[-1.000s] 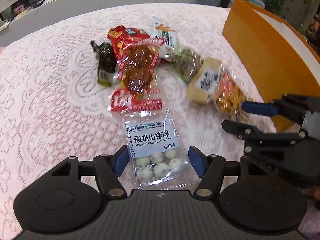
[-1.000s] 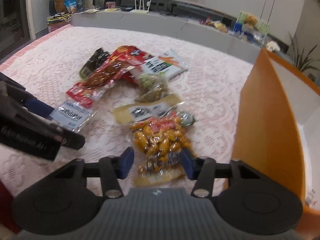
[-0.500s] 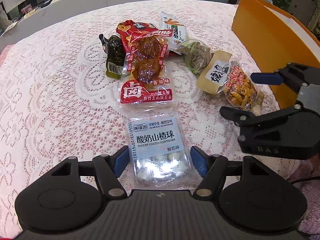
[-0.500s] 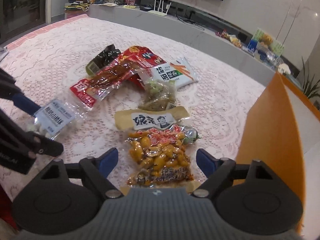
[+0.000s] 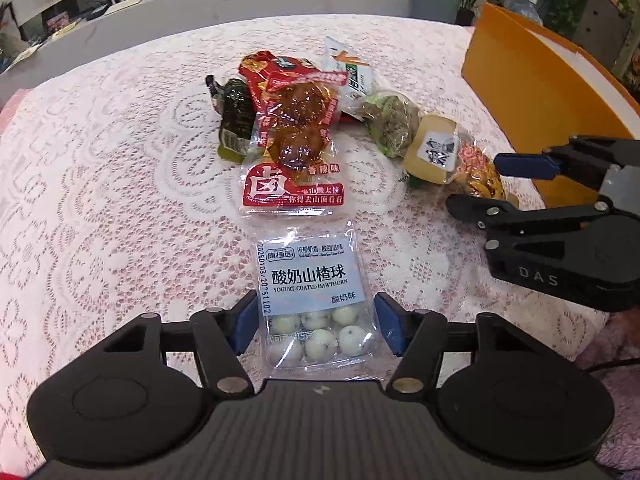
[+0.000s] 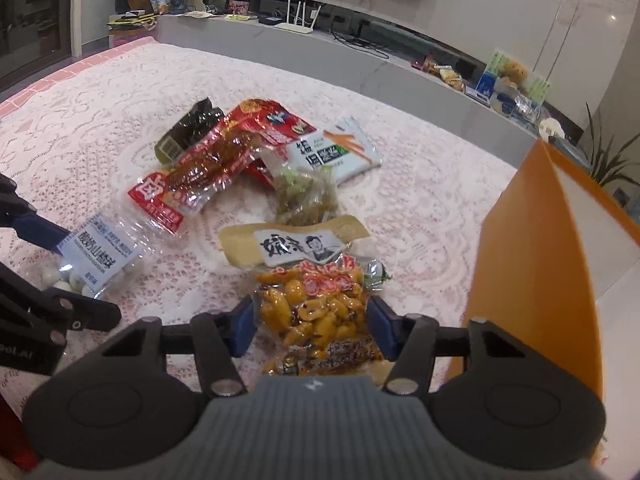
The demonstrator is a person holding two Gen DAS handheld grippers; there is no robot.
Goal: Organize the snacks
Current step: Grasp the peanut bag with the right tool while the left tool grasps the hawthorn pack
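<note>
A white lace tablecloth (image 5: 100, 184) covers the table under both tools. An orange box (image 6: 532, 264) stands just beyond the right finger of the right gripper (image 6: 311, 326), its white inside showing. Ahead of both sets of jaws lies the heap of snacks: a red braised-meat packet (image 5: 294, 148) straight ahead of the left gripper (image 5: 316, 326), with a dark green packet (image 5: 236, 120) to its left, a white packet with orange print (image 6: 340, 152) at the far side, and a clear bag of green vegetable (image 6: 306, 196) nearer the right gripper. A tan packet with a face label (image 6: 296, 246) lies just ahead of the right jaws, touching the bag of yellow beans (image 6: 316, 312). That bag sits between the right gripper's spread blue pads, which flank it closely; whether they touch it I cannot tell. The yogurt-coated hawthorn ball packet (image 5: 316, 300) lies between the left gripper's parted pads, small gaps on either side.
</note>
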